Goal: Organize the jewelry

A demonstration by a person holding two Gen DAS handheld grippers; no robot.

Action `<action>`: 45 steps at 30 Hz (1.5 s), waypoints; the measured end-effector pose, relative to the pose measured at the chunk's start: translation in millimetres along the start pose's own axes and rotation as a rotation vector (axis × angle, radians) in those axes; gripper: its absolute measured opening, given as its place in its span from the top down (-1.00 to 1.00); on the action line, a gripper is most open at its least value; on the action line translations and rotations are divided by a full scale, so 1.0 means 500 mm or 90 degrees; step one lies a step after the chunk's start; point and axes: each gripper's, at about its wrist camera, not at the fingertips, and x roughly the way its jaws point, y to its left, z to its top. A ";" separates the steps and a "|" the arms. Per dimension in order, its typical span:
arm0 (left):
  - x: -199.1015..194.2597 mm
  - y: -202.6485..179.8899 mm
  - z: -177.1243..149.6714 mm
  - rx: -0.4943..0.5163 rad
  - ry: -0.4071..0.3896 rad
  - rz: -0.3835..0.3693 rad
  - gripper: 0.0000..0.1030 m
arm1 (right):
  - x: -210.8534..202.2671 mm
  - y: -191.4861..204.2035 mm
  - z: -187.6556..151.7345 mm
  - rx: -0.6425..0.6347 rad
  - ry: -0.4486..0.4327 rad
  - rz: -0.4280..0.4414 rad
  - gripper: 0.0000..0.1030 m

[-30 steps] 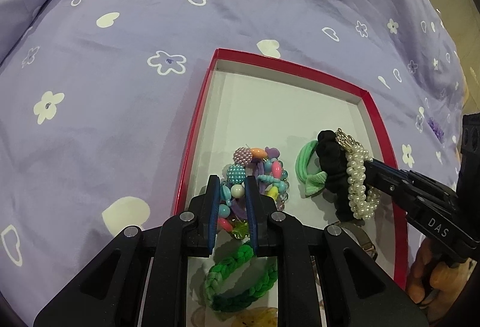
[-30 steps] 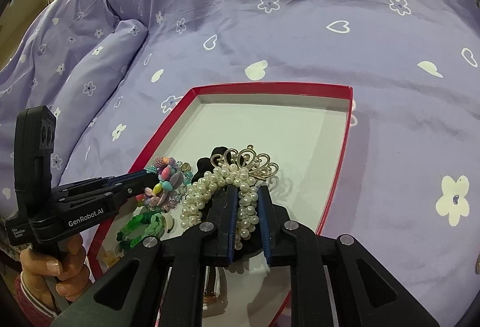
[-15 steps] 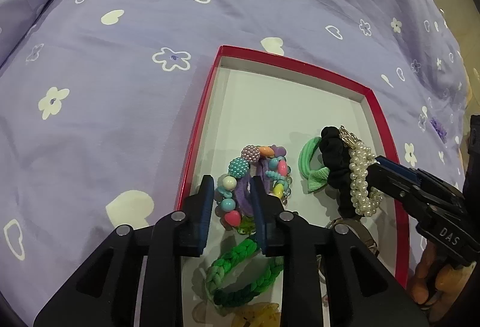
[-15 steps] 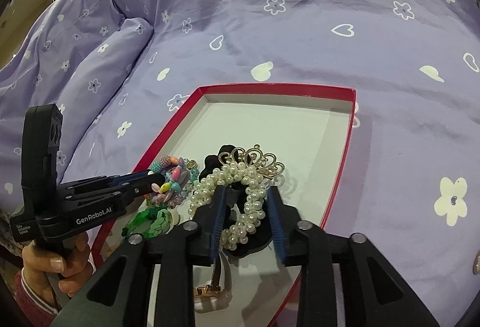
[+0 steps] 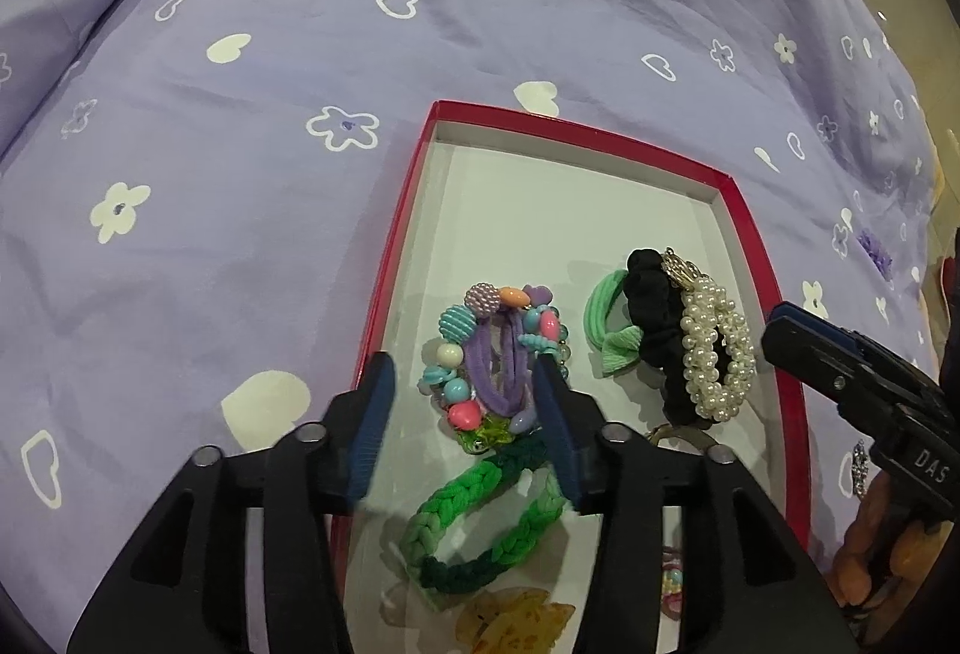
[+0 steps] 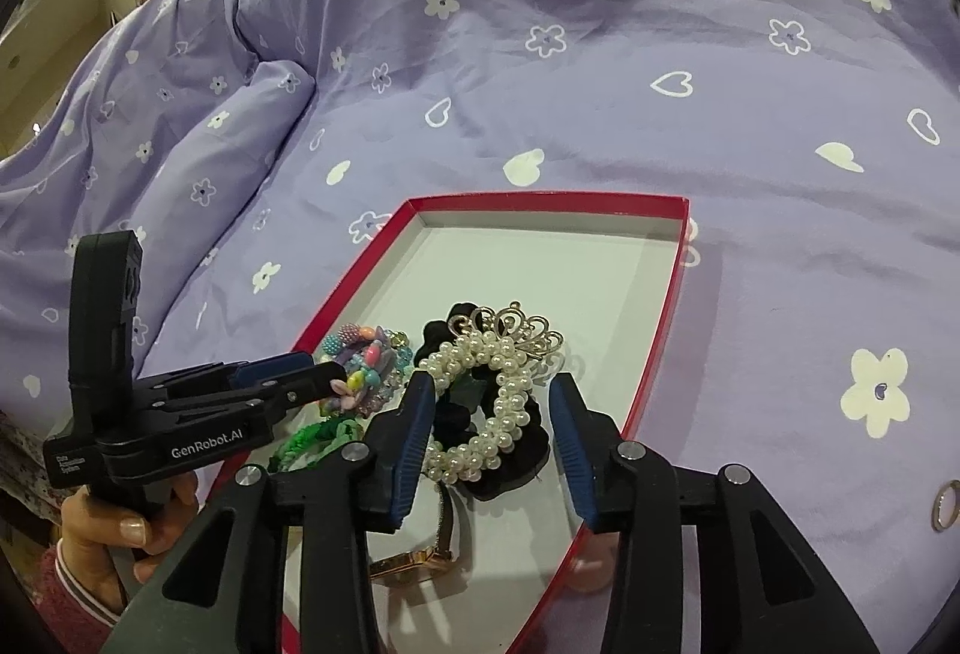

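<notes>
A shallow red-rimmed box [image 5: 741, 210] with a pale floor is seen lying on a bed covered by a lilac sheet [image 5: 240, 162] printed with white hearts and flowers.

The left tool [image 5: 465, 402] is angled down over the near left part of the box. Its jaws are opening, and its blue pads [image 5: 375, 414] are set apart from the cluster of colourful beaded bracelets and purple hair ties [image 5: 492, 354] that lies between and just beyond them, unpressed. A braided green band [image 5: 486, 516] is seen below this tool, nearer the camera, and an amber hair claw [image 5: 516, 624] at the very bottom edge.

To the right of the left tool, a mint hair tie [image 5: 609, 324] lies against a black scrunchie [image 5: 651, 318] wrapped with a pearl band [image 5: 717, 354].

The right tool [image 6: 492, 438] is held over that scrunchie and pearl band [image 6: 498, 402]. Its jaws are also opening, with the pearls between the pads but not gripped. A gold filigree ornament [image 6: 522, 327] sits just beyond the pearls. Below the right tool a gold watch [image 6: 414, 567] is partly hidden. A small ring [image 6: 945, 504] lies on the sheet, well off to this tool's right.

A hand [image 6: 120, 528] is seen gripping the left tool's handle.
</notes>
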 end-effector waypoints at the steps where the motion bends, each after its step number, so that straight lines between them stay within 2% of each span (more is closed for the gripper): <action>1: -0.002 0.001 0.000 -0.003 0.000 -0.004 0.00 | -0.004 0.000 0.000 0.001 -0.003 0.002 0.14; 6: -0.019 0.001 -0.008 -0.010 -0.006 -0.021 -0.19 | -0.021 0.003 -0.003 0.004 -0.023 0.021 -0.14; 9: -0.030 -0.003 -0.013 -0.006 -0.012 -0.019 -0.30 | -0.030 0.004 -0.007 0.005 -0.028 0.026 -0.17; 12: -0.051 -0.005 -0.022 -0.003 -0.025 -0.002 -0.50 | -0.043 0.004 -0.012 0.010 -0.036 0.033 -0.23; 17: -0.092 0.004 -0.045 -0.020 -0.044 -0.012 -0.52 | -0.069 0.004 -0.028 0.024 -0.051 0.047 -0.31; 21: -0.128 0.007 -0.070 -0.025 -0.059 -0.006 -0.62 | -0.087 0.009 -0.043 0.036 -0.054 0.061 -0.34; 26: -0.170 0.013 -0.102 -0.037 -0.075 -0.012 -0.69 | -0.116 0.020 -0.066 0.044 -0.064 0.070 -0.47; 33: -0.209 0.019 -0.154 -0.065 -0.079 -0.017 -0.81 | -0.168 0.034 -0.121 0.081 -0.078 0.113 -0.55; 38: -0.226 0.018 -0.196 -0.072 -0.076 -0.012 -0.83 | -0.197 0.050 -0.161 0.094 -0.082 0.120 -0.58; 45: -0.237 0.012 -0.249 -0.064 -0.074 0.010 -0.85 | -0.229 0.073 -0.208 0.061 -0.081 0.089 -0.64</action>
